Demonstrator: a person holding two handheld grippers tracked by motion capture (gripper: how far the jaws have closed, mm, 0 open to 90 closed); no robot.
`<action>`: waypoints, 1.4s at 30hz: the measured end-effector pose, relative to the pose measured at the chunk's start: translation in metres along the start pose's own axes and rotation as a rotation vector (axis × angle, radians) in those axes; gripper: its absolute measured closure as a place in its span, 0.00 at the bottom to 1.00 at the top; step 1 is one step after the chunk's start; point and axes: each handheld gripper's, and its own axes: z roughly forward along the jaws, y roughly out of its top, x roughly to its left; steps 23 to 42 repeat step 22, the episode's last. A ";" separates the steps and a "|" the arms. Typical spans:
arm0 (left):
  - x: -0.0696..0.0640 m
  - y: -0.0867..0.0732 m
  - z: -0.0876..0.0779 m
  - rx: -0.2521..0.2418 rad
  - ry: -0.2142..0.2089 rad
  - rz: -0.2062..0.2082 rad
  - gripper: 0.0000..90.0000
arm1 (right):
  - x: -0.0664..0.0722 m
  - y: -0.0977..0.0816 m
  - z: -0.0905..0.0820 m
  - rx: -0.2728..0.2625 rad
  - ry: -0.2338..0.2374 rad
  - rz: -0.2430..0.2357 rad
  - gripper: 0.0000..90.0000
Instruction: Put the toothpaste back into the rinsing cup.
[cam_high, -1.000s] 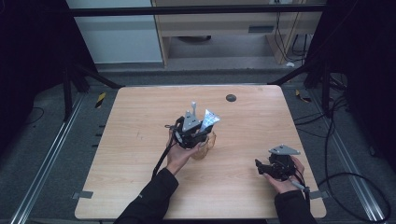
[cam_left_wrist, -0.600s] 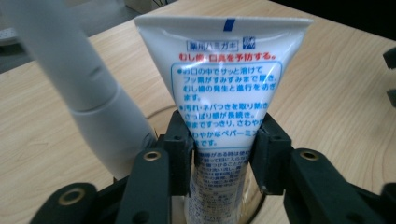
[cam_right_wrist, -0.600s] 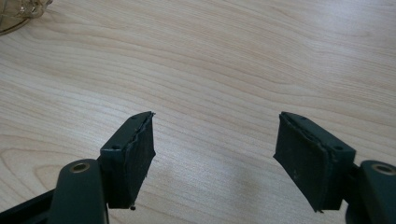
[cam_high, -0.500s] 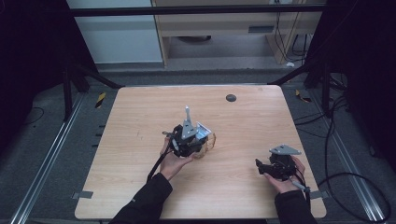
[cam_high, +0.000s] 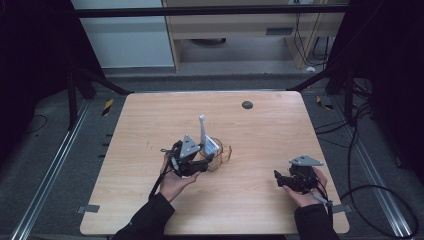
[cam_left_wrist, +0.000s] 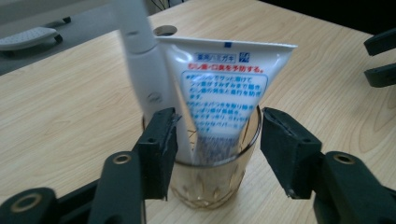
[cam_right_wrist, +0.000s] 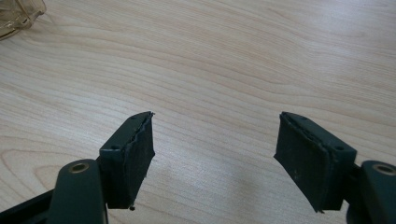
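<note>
Where grey floor surrounds it, the wooden table (cam_high: 150, 125) (pale grain) stands.

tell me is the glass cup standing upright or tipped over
Upright. The glass cup stands on its base on the table, with the toothpaste tube and the toothbrush sticking up out of it.

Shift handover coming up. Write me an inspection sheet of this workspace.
Surface: wooden table, bare grain, dark round hole near the far edge.
Job's things: amber glass cup upright, holding a white toothbrush and toothpaste tube.
Clutter: nothing seen.
Grippers: left gripper jaws have just been opening, astride the cup, one clearly apart from it; right gripper open over bare wood.
Cables: black leads trail from both grippers; more on the floor at right.
Surroundings: dark frame, cabinet behind.
</note>
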 end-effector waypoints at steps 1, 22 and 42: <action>0.001 -0.002 -0.005 -0.002 0.003 -0.001 0.48 | 0.000 0.000 0.000 0.000 0.000 0.000 0.31; 0.066 -0.094 -0.061 0.162 0.180 -0.134 0.34 | -0.003 -0.006 -0.006 -0.002 -0.013 0.056 0.24; 0.066 -0.094 -0.061 0.162 0.180 -0.134 0.34 | -0.003 -0.006 -0.006 -0.002 -0.013 0.056 0.24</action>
